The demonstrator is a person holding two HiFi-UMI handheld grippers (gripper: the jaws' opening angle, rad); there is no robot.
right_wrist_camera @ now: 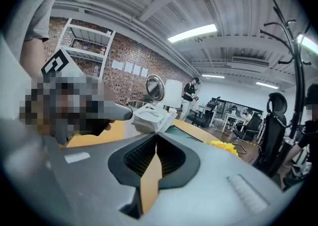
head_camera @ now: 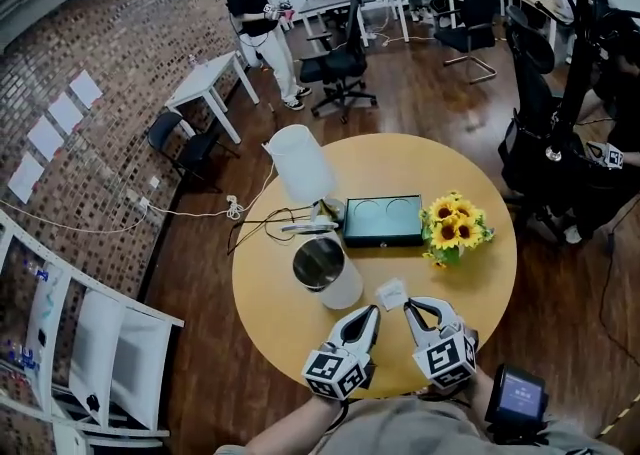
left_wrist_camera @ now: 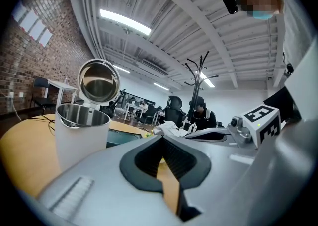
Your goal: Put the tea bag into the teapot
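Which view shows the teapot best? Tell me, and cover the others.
Head view: the teapot is seen from above, mouth open, steel inside showing. Left gripper view shows its side and raised lid. Right gripper view shows little but that lid, beyond the tea bag.

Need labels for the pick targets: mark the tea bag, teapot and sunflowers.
tea bag (head_camera: 391,293), head view, middle of the white packet.
teapot (head_camera: 347,290), head view, white side wall.
sunflowers (head_camera: 455,222), head view, yellow blooms.
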